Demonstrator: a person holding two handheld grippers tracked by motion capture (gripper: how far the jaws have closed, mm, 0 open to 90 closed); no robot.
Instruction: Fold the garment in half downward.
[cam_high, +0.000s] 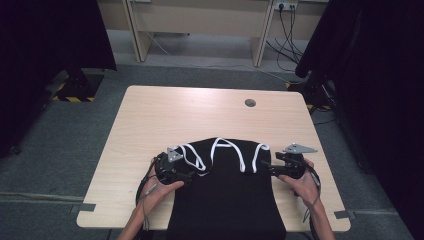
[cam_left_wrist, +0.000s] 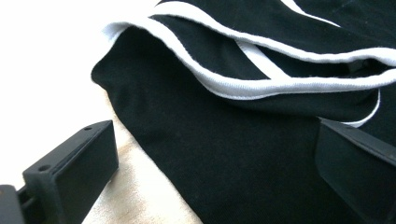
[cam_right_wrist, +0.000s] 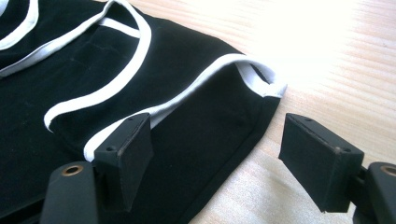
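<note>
Both grippers, left gripper (cam_high: 187, 175) and right gripper (cam_high: 266, 166), are hovering with jaws apart beside the soft, floppy black top (cam_high: 227, 190) at lower centre; its white-trimmed edges look best to pinch.

Garment's (cam_high: 227, 200) lower end (hem) cut off below.
</note>
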